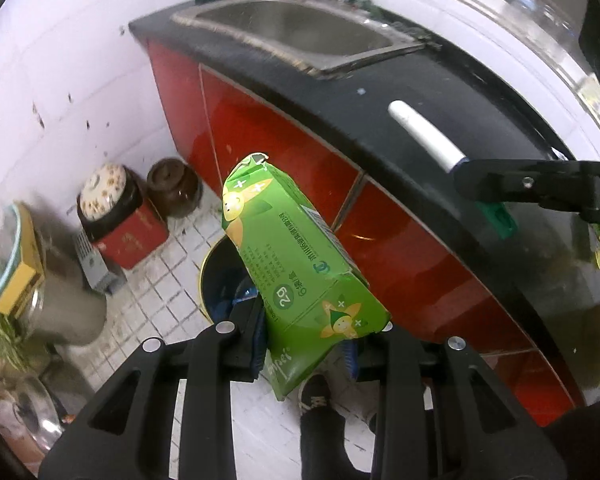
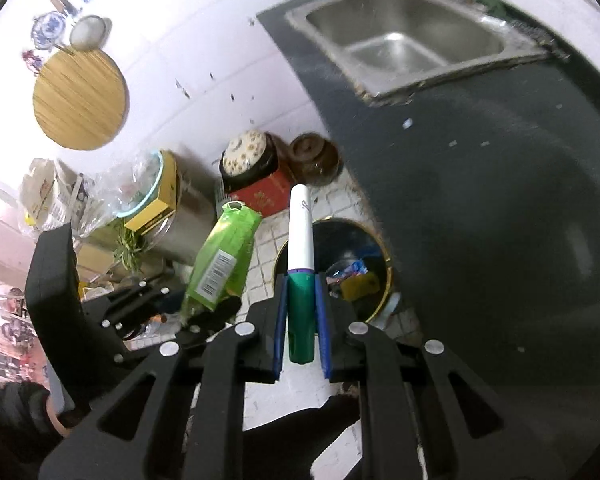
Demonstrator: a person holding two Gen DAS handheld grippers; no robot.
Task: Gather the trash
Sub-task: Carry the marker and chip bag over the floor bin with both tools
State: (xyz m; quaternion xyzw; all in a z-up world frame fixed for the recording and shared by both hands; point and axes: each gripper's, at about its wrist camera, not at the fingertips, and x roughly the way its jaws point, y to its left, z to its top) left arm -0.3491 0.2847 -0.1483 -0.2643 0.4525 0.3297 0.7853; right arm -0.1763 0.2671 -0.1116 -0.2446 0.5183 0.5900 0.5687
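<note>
My left gripper (image 1: 305, 344) is shut on a crumpled green carton (image 1: 292, 256), which sticks up and leans left. Below it on the floor stands a black trash bin with a gold rim (image 1: 202, 280), partly hidden by the carton. My right gripper (image 2: 302, 296) is shut on the green end of a white-and-green tube (image 2: 300, 232) pointing away from me, just left of the bin's rim (image 2: 389, 276); wrappers lie inside. The right wrist view also shows the left gripper (image 2: 204, 314) and the carton (image 2: 220, 256) to the left. In the left wrist view the right gripper (image 1: 474, 184) and tube (image 1: 420, 132) hover over the counter.
A black countertop (image 2: 480, 200) with a steel sink (image 2: 496, 26) runs along the right above red cabinet doors (image 1: 268, 136). Jars (image 1: 174, 188), a red box (image 1: 134, 240) and a metal pot (image 1: 66, 312) crowd the tiled floor by the wall. A person's shoe (image 1: 315, 394) is below.
</note>
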